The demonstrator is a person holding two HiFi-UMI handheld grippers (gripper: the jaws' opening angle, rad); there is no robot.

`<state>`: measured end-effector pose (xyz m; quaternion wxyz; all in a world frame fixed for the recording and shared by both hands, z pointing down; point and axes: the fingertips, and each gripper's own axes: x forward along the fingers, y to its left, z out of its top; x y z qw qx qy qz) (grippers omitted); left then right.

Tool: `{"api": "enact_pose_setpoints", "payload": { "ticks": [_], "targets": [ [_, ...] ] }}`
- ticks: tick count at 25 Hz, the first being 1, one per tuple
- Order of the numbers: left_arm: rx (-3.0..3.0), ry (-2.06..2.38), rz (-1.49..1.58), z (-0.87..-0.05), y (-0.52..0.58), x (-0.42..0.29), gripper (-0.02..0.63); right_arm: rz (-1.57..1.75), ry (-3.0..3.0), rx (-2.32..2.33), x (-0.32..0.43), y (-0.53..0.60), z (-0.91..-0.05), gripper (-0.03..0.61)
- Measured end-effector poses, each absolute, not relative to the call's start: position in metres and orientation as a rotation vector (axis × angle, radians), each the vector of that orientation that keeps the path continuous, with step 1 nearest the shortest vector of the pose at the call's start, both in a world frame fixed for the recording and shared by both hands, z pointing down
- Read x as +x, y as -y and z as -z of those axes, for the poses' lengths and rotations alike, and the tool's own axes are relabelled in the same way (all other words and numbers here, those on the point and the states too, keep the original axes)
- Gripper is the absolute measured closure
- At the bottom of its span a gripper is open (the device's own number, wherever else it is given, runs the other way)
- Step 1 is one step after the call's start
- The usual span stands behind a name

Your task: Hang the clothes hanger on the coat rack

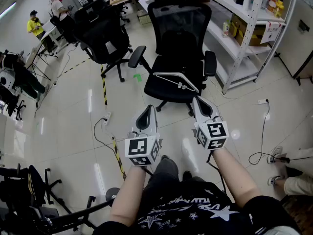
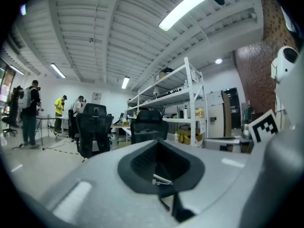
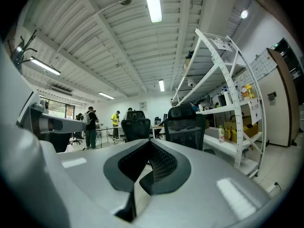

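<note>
A white clothes hanger lies flat on the seat of a black mesh office chair just ahead of me. My left gripper is held level over the floor, short of the chair's base and left of the hanger, its jaws shut and empty. My right gripper sits near the seat's front right corner, a little short of the hanger, and is also shut with nothing in it. The same chair stands beyond the closed pads in the right gripper view. I can make out no coat rack in any view.
A second black chair stands at back left. White metal shelving runs along the right. Yellow-black tape and cables cross the glossy floor. People work at desks far left; someone's feet show at right.
</note>
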<state>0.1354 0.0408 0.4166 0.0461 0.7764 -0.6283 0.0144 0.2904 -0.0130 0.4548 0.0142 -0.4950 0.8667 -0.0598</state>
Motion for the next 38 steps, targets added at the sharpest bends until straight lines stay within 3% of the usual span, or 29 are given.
{"api": "enact_pose_setpoints", "payload": {
  "ticks": [15, 23, 30, 38],
  "targets": [
    [2.456, 1.749, 0.035, -0.445, 0.158, 0.066, 0.609, 0.166, -2.617, -1.787, 0.255, 0.184, -0.486, 0.572],
    [2.522, 1.59, -0.071, -0.463, 0.258, 0.033, 0.609, 0.291, -2.442, -1.991, 0.237, 0.28, -0.51, 0.572],
    [2.534, 1.473, -0.125, -0.496, 0.304, 0.009, 0.609, 0.319, -2.392, -2.133, 0.227, 0.31, -0.534, 0.572],
    [2.48, 1.364, -0.215, -0.554, 0.317, 0.03, 0.609, 0.409, -2.461, -2.196, 0.243, 0.304, -0.587, 0.572]
  ]
}}
